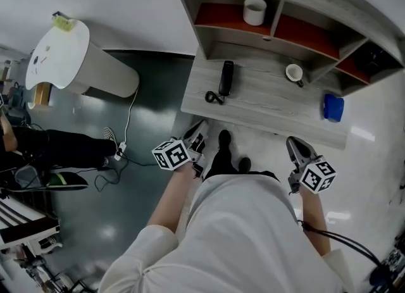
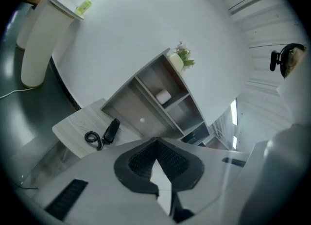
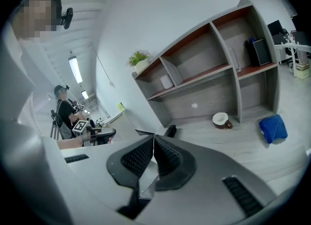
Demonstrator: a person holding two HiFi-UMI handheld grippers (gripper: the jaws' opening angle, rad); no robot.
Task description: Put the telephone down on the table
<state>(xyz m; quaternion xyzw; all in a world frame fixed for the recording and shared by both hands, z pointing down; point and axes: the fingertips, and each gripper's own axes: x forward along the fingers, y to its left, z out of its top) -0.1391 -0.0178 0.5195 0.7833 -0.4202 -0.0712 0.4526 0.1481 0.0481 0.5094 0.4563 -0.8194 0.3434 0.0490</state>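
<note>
The black telephone handset (image 1: pixel 226 78) lies flat on the grey wooden desk (image 1: pixel 266 105), its coiled cord (image 1: pixel 214 97) beside it near the desk's left front corner. In the left gripper view the telephone (image 2: pixel 112 130) lies well ahead of the jaws. My left gripper (image 1: pixel 198 135) hangs off the desk's front edge, shut and empty, and its pads (image 2: pixel 146 158) meet at the tip. My right gripper (image 1: pixel 293 146) is also short of the front edge, further right, shut with nothing between its pads (image 3: pixel 165 155). Only the telephone's end (image 3: pixel 170 130) shows above the right jaws.
A shelf unit stands at the back of the desk with a white cup (image 1: pixel 255 11) in a compartment. A mug (image 1: pixel 293 72) and a blue object (image 1: pixel 333 107) rest on the desk's right part. A white stand (image 1: pixel 60 54) and floor cable (image 1: pixel 126 133) are at left.
</note>
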